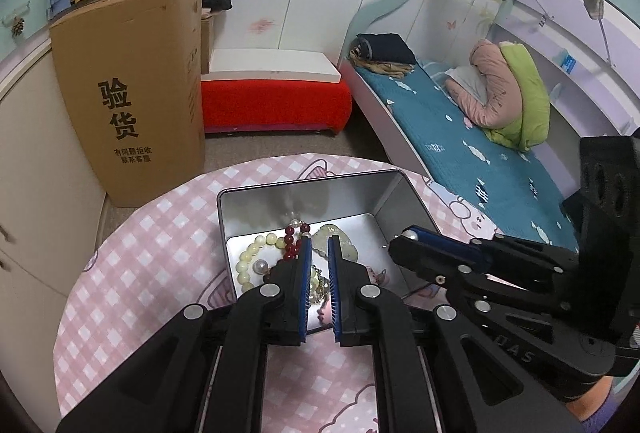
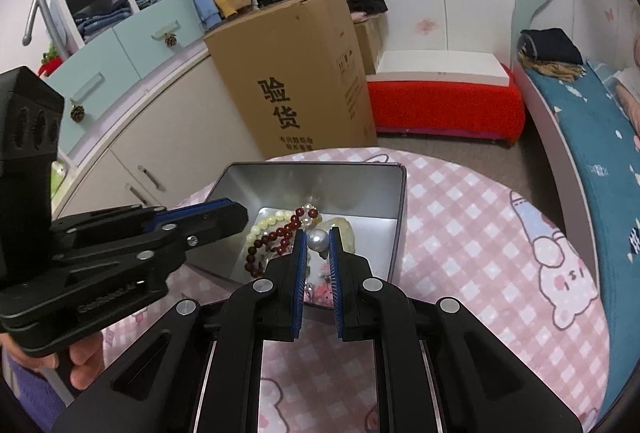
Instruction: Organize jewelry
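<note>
A silver metal tin (image 1: 404, 193) (image 2: 394, 201) stands open on the pink checked table. Inside lie a pale yellow bead bracelet (image 1: 250, 253) (image 2: 266, 223), a dark red bead bracelet (image 1: 294, 239) (image 2: 276, 235), a pale green stone pendant (image 1: 348, 237) (image 2: 348, 229) and a loose pearl (image 1: 260, 266). My right gripper (image 2: 318, 241) (image 1: 408, 235) is shut on a pearl earring (image 2: 317, 239) and holds it over the tin. My left gripper (image 1: 319, 247) (image 2: 234, 211) hovers over the tin's near side, its jaws a narrow gap apart with nothing between them.
The round table (image 1: 160, 233) (image 2: 480, 217) has a pink cartoon cloth. Behind it stand a tall cardboard box (image 1: 136, 93) (image 2: 296, 81), a red bench (image 1: 276, 101) (image 2: 444, 109) and a bed with a teal sheet (image 1: 460, 137) on the right.
</note>
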{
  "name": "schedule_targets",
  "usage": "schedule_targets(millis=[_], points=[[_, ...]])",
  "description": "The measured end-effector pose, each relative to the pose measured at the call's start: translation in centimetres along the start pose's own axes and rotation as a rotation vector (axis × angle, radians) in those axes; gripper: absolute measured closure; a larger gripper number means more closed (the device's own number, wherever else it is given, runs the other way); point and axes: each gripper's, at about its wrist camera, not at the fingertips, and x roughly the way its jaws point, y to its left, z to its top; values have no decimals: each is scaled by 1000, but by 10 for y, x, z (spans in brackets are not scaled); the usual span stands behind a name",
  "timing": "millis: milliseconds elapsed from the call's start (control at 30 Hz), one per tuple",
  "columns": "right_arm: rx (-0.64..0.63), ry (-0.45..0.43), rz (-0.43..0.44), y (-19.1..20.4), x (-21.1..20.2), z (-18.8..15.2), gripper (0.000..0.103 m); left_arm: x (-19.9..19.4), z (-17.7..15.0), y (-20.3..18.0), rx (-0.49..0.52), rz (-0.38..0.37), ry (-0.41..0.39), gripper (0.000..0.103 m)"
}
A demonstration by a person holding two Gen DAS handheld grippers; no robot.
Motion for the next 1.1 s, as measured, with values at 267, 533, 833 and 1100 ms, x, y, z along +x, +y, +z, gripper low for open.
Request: schedule_targets(millis=[267,533,833,1100], points=[[19,-13,3,0,-4,2,89,-13,-2,0,-9,8,-30,62],[19,-89,-28,8,-53,-3,69,-66,-8,0,-27,75,-160,21],[-78,-237,-135,52,-140,-27,29,-135,-36,-19,-1,193,-280,14],[-123,-316,-201,83,-201,-58,21,-185,-71,-47,29,188,-345,7]])
